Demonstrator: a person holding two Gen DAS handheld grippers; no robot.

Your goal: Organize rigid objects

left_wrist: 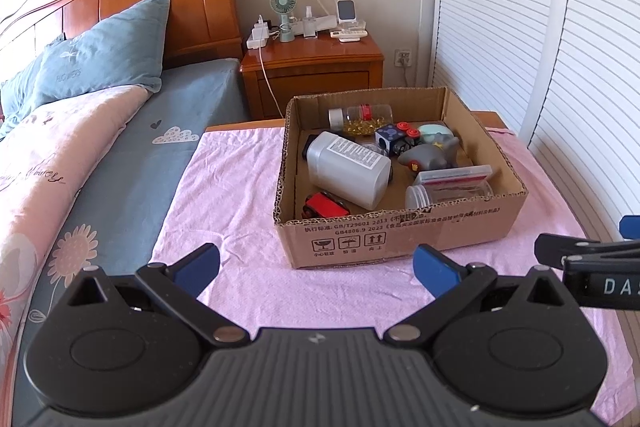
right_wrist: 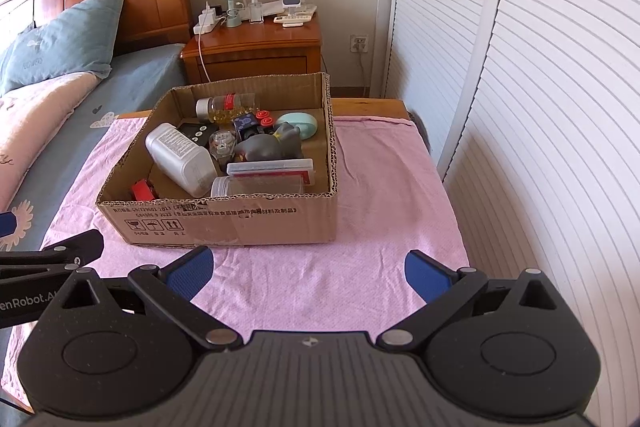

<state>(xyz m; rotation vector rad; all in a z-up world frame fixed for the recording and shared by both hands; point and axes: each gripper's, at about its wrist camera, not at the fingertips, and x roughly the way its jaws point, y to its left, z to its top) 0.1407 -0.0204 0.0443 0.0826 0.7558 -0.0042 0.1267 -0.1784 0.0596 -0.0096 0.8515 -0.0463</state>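
Bench (right_wrist: 380, 187): standing beside the bed (left_wrist: 132, 163), lying under a pink cloth (left_wrist: 232, 195).

Cardboard box (left_wrist: 400, 235): open-topped, sitting on the pink cloth toward the far half of the bench. Holding the following:
- white plastic bottle (left_wrist: 348, 169), lying on its side, label facing up, at the left-middle of the box;
- red toy car (left_wrist: 326, 206), sitting in the near left corner, just beside the bottle;
- clear jar with yellow capsules (left_wrist: 360, 117), lying along the far wall;
- dark blue cube (left_wrist: 387, 138), resting near the middle, with red round pieces (left_wrist: 408, 129) just behind it;
- grey toy figure (left_wrist: 430, 155), lying to the right of the cube;
- mint-green rounded object (left_wrist: 434, 131), sitting behind the grey figure;
- flat clear case (left_wrist: 454, 177), lying on a clear jar (left_wrist: 444, 195) against the near right wall.

Left tongs (left_wrist: 316, 267): hovering over the near cloth in front of the box, blue pads spread wide apart, gripping nothing.

Right tongs (right_wrist: 310, 269): hovering alongside, over the cloth to the right, blue pads likewise spread wide, gripping nothing.

Nightstand (left_wrist: 312, 67): standing behind the bench, carrying a small fan (left_wrist: 283, 5) and chargers.
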